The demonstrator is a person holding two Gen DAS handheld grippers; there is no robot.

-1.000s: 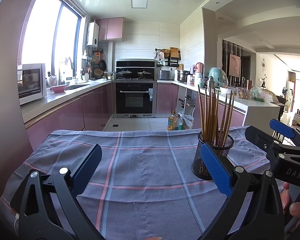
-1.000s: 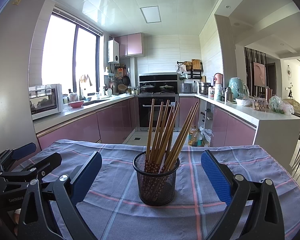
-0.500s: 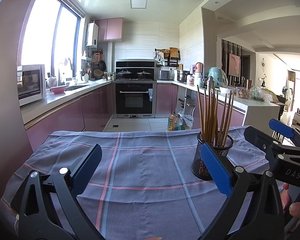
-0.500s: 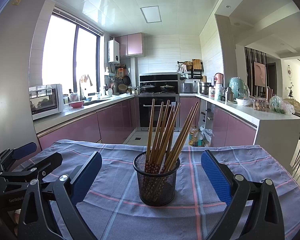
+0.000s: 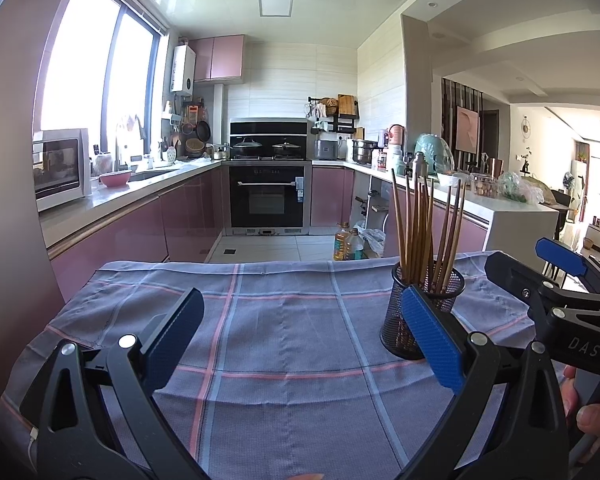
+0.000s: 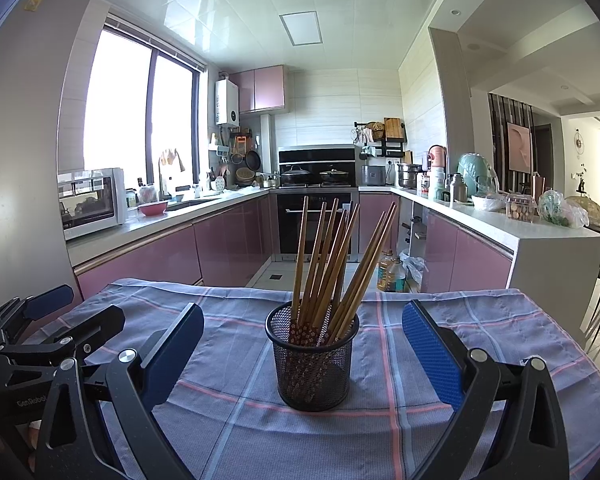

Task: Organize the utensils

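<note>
A black mesh holder (image 6: pixel 313 360) stands upright on the checked blue cloth (image 6: pixel 480 340), with several wooden chopsticks (image 6: pixel 332 256) in it. My right gripper (image 6: pixel 303 344) is open and empty, its blue pads either side of the holder and nearer the camera. My left gripper (image 5: pixel 300 328) is open and empty over bare cloth (image 5: pixel 280 320). The holder (image 5: pixel 420 312) and chopsticks (image 5: pixel 424 232) show at the right in the left wrist view, partly behind the right pad. The right gripper (image 5: pixel 540 268) also shows there, and the left gripper (image 6: pixel 56 308) shows in the right wrist view.
The cloth covers a table that ends at its far edge, with kitchen floor beyond. Pink cabinets and a counter with a microwave (image 5: pixel 60 168) run along the left. An oven (image 5: pixel 268 196) is at the back. A white counter (image 6: pixel 520 232) with jars and bags stands right.
Almost nothing: both views have shifted very slightly. The holder and both grippers keep their places and openings.
</note>
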